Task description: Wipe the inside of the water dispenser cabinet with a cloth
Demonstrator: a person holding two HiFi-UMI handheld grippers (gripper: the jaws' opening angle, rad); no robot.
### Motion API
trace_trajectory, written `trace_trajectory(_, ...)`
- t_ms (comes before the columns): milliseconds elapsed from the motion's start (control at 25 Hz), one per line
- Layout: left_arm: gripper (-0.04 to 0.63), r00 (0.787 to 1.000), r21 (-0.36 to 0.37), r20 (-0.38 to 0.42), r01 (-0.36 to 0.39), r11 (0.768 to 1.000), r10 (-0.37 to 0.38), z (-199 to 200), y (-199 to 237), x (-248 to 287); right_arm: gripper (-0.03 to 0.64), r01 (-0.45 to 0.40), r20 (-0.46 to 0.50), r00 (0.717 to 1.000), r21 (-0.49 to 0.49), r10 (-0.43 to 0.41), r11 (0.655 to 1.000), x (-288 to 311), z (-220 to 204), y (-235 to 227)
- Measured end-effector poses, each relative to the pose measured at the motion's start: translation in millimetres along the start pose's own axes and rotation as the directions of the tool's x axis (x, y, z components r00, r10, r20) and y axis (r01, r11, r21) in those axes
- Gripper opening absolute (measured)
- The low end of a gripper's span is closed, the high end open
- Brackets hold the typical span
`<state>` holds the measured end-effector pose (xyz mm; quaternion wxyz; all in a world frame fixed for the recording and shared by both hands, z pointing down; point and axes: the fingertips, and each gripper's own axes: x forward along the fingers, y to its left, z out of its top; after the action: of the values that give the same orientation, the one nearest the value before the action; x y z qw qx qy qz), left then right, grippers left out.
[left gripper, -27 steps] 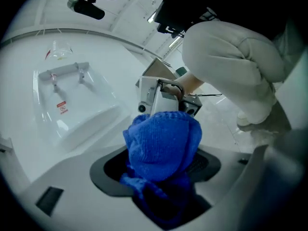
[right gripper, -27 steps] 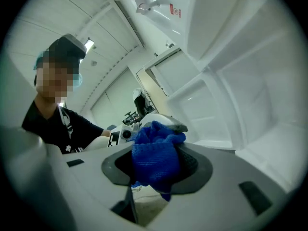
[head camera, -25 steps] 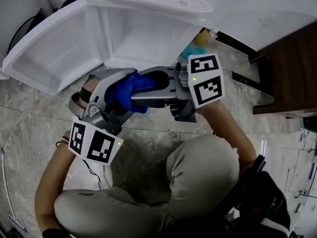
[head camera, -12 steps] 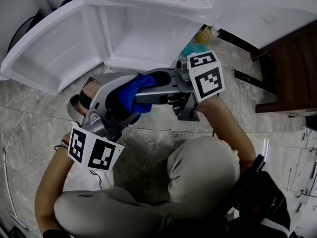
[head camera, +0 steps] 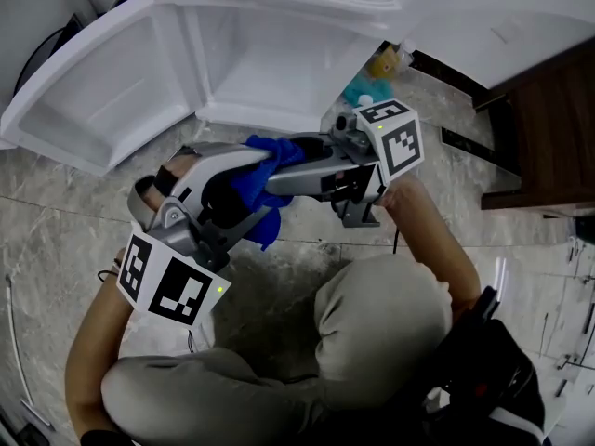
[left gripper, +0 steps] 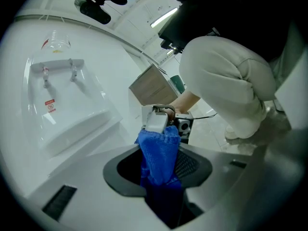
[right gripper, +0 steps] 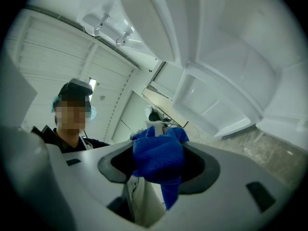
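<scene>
Indoor room with a marble floor [head camera: 56, 240], water dispenser [head camera: 279, 54], wooden cabinet [head camera: 548, 137].

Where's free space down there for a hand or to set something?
Bare: inside the white cabinet, beside its open door; the stone floor in front of that door. Crowded: around the blue cloth at the opening, and by the coloured items at right.
</scene>
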<state>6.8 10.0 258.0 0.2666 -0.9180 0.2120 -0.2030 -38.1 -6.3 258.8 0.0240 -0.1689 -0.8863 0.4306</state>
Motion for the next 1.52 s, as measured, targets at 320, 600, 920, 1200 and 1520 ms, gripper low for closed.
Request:
trace_trajectory(320, 0.141, 0.999, 0.034, -0.041, 0.002, 0.999, -0.001, -3.0, -1.3, -2.2, 0.247, -0.035, 0.055, 0.998, 0.012, 0.034, 0.999, -18.2, 3.0, -1.7)
trace_trajectory(600, 0.14, 0.997, -0.068, -0.069, -0.031, 0.997, 0.026, -25.3, 10.1, -3.0, 0.246, 0.147, 0.16, 0.975, 0.041, -0.152, 0.988, -54.9, 15.9, -38.9)
trace_trajectory(920, 0.14, 0.993, -0.233, -0.043, -0.121, 0.965, 0.114, -45.7, 41.4, 27.0, 0.245, 0.331, 0.257, 0.91, 0.02, -0.325, 0.943, -99.7, 26.2, -54.7)
trace_trajectory(1200, 0.141, 0.962, -0.287, -0.07, -0.272, 0.919, 0.263, -63.7, 102.4, 102.4, 0.245, 0.475, 0.334, 0.819, 0.06, -0.466, 0.878, -160.7, 2.1, -66.0)
trace_trajectory(1520, 0.141, 0.877, -0.517, 0.007, -0.408, 0.753, 0.48, -75.5, 144.0, 146.5, 0.245, 0.518, 0.322, 0.793, 0.094, -0.518, 0.85, -189.0, -18.0, -75.6)
